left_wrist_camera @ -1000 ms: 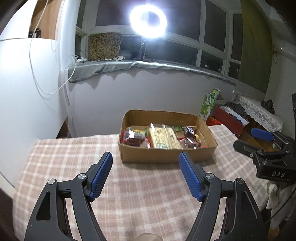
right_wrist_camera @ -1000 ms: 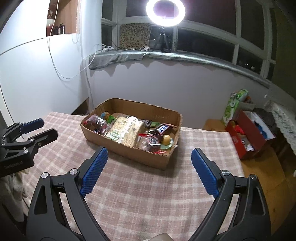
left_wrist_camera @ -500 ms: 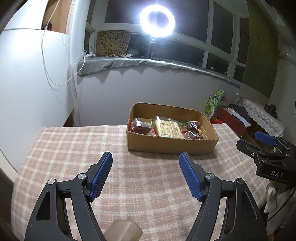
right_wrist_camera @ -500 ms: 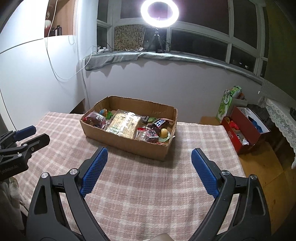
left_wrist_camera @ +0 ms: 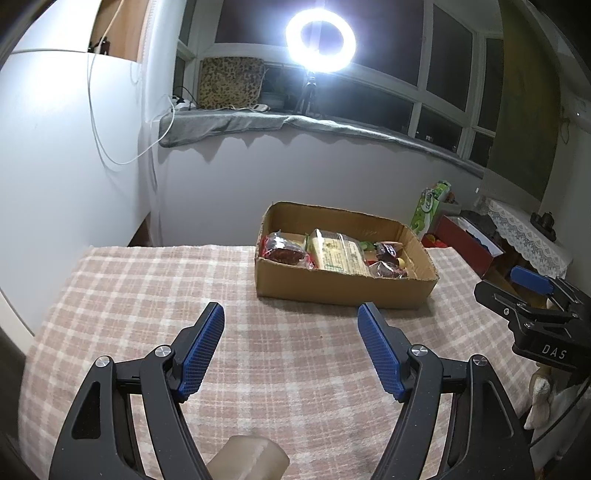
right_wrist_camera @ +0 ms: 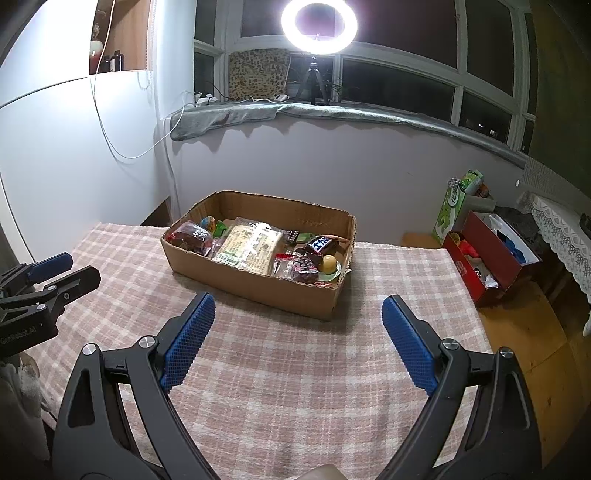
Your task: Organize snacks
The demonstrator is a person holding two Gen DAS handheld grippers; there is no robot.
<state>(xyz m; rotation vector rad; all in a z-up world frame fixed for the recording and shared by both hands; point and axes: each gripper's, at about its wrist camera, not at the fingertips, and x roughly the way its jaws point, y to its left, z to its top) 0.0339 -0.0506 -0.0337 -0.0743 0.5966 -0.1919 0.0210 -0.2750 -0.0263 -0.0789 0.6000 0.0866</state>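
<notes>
One cardboard box [right_wrist_camera: 258, 284] holds all the snacks [right_wrist_camera: 255, 245] you can see: a pale flat packet in the middle, dark red wrapped pieces to either side, a small yellow ball near its right end. It sits on the far half of the checked pink tablecloth [right_wrist_camera: 295, 369], close to the wall. Behind it runs a grey-covered window sill [right_wrist_camera: 332, 112] with a lit ring light [right_wrist_camera: 319, 24] on a tripod; dark window panes stand above. Off the table's right edge, an open red box [right_wrist_camera: 495, 254] and a green carton [right_wrist_camera: 452, 212] stand on the floor. Your left gripper [left_wrist_camera: 291, 345] and right gripper [right_wrist_camera: 295, 341] both hover over bare cloth short of the box, tilted downward, jaws spread wide with nothing between the blue pads.
</notes>
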